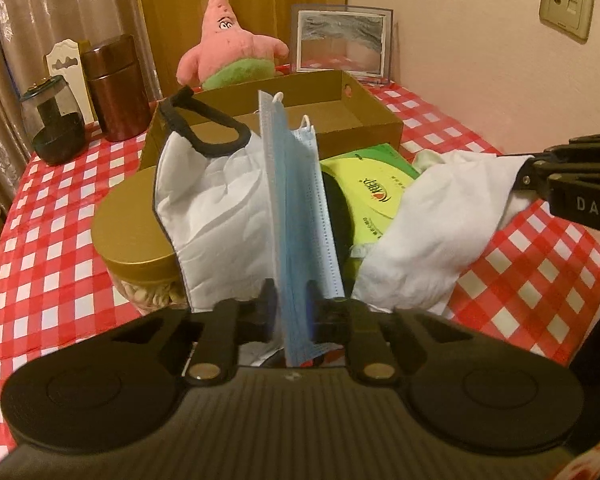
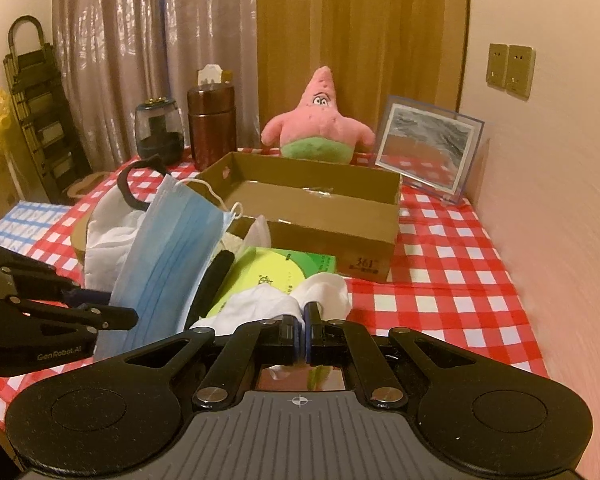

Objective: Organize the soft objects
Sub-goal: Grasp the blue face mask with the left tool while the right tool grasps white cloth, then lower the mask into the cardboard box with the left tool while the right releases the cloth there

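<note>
The left gripper's [image 1: 292, 300] fingers are pinching the blue mask [image 1: 296, 208] and the right gripper's [image 2: 303, 320] the white cloth [image 2: 300, 300], both lifted above the surface [image 2: 460, 280]; carrying them into the cardboard box [image 2: 320, 216] looks next.

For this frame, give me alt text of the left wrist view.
The left gripper is shut on a blue face mask standing edge-on, with a white mask beside it, above a red checked tablecloth; an open cardboard box lies behind.
</note>
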A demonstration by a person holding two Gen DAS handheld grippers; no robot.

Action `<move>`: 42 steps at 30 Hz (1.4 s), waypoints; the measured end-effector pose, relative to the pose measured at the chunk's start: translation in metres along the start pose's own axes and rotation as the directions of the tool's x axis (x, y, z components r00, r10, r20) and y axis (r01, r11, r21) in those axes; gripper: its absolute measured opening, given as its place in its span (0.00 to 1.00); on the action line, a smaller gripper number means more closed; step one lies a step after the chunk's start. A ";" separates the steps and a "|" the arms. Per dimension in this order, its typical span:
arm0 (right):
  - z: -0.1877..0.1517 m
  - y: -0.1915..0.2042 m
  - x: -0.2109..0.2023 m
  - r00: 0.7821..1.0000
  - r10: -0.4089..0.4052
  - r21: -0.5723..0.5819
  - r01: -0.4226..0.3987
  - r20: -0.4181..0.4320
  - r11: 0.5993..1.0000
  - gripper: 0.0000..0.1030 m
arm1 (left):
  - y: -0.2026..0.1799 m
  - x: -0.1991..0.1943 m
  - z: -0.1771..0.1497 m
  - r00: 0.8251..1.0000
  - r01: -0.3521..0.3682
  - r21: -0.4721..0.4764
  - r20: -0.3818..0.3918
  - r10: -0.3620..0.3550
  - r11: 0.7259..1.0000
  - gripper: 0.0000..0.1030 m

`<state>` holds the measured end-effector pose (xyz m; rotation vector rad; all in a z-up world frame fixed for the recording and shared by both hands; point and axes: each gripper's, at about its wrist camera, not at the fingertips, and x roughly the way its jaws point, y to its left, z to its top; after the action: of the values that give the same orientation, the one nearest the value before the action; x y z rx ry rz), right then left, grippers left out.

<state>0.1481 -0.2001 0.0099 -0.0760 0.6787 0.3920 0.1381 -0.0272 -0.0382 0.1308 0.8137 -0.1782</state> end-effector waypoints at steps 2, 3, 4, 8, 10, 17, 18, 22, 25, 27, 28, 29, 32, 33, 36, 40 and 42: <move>0.001 -0.001 -0.001 1.000 -0.001 0.002 0.001 0.003 1.000 0.03 | 0.001 -0.004 0.002 1.000 0.011 -0.011 0.009 -0.010 1.000 0.01; 0.002 -0.001 -0.003 1.000 -0.002 0.001 0.002 0.006 1.000 0.03 | 0.001 -0.006 0.003 1.000 0.021 -0.013 0.010 -0.021 1.000 0.00; 0.003 -0.001 -0.004 1.000 -0.002 0.000 0.002 0.009 1.000 0.03 | 0.002 -0.010 0.005 0.999 0.034 -0.014 0.012 -0.034 0.999 0.00; 0.010 0.001 -0.012 1.000 -0.002 -0.008 0.002 0.028 1.000 0.03 | 0.000 -0.027 0.014 0.997 0.066 0.004 0.035 -0.066 0.998 0.00; 0.015 0.002 -0.017 0.999 -0.002 -0.012 0.003 0.042 1.000 0.03 | 0.001 -0.037 0.021 0.996 0.079 0.010 0.051 -0.079 0.997 0.00; 0.036 0.002 -0.037 0.996 -0.003 -0.037 0.006 0.091 0.999 0.03 | 0.009 -0.068 0.053 0.984 0.131 0.006 0.117 -0.131 0.991 0.00; 0.040 0.002 -0.039 0.995 -0.002 -0.042 0.006 0.097 0.999 0.03 | 0.011 -0.070 0.058 0.983 0.139 0.004 0.123 -0.138 0.990 0.00; 0.057 -0.006 -0.044 0.993 0.012 -0.033 -0.008 0.118 0.999 0.03 | 0.018 -0.080 0.082 0.975 0.162 0.003 0.154 -0.161 0.987 0.00; 0.070 -0.011 -0.046 0.991 0.007 -0.041 -0.002 0.134 0.999 0.03 | 0.019 -0.084 0.097 0.972 0.161 0.027 0.169 -0.163 0.987 0.00; 0.077 -0.014 -0.046 0.990 0.007 -0.049 0.000 0.144 0.999 0.03 | 0.019 -0.085 0.107 0.970 0.164 0.044 0.174 -0.169 0.986 0.00; 0.081 -0.016 -0.045 0.989 0.008 -0.050 -0.001 0.147 0.999 0.03 | 0.020 -0.084 0.111 0.969 0.171 0.045 0.174 -0.176 0.984 0.00; 0.084 -0.017 -0.044 0.989 0.011 -0.051 -0.004 0.150 0.999 0.03 | 0.022 -0.083 0.116 0.967 0.177 0.045 0.175 -0.182 0.983 0.00; 0.095 -0.022 -0.040 0.987 0.020 -0.053 -0.012 0.157 0.999 0.03 | 0.026 -0.079 0.130 0.965 0.189 0.051 0.176 -0.195 0.981 0.00; 0.099 -0.024 -0.037 0.987 0.024 -0.051 -0.016 0.158 0.999 0.03 | 0.027 -0.077 0.136 0.964 0.193 0.051 0.176 -0.199 0.980 0.00; 0.111 -0.031 -0.025 0.987 0.036 -0.047 -0.029 0.159 0.998 0.03 | 0.031 -0.070 0.153 0.962 0.197 0.062 0.178 -0.205 0.978 0.00; 0.132 -0.044 -0.005 0.986 0.044 -0.041 -0.038 0.162 0.998 0.03 | 0.039 -0.057 0.179 0.962 0.192 0.081 0.180 -0.204 0.978 0.00; 0.144 -0.049 0.007 0.985 0.049 -0.042 -0.043 0.163 0.998 0.03 | 0.044 -0.050 0.193 0.962 0.185 0.093 0.186 -0.200 0.978 0.00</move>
<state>0.2574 -0.2150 0.1145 -0.0636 0.5111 0.4503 0.2505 -0.0139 0.1323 0.1025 0.6237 -0.3997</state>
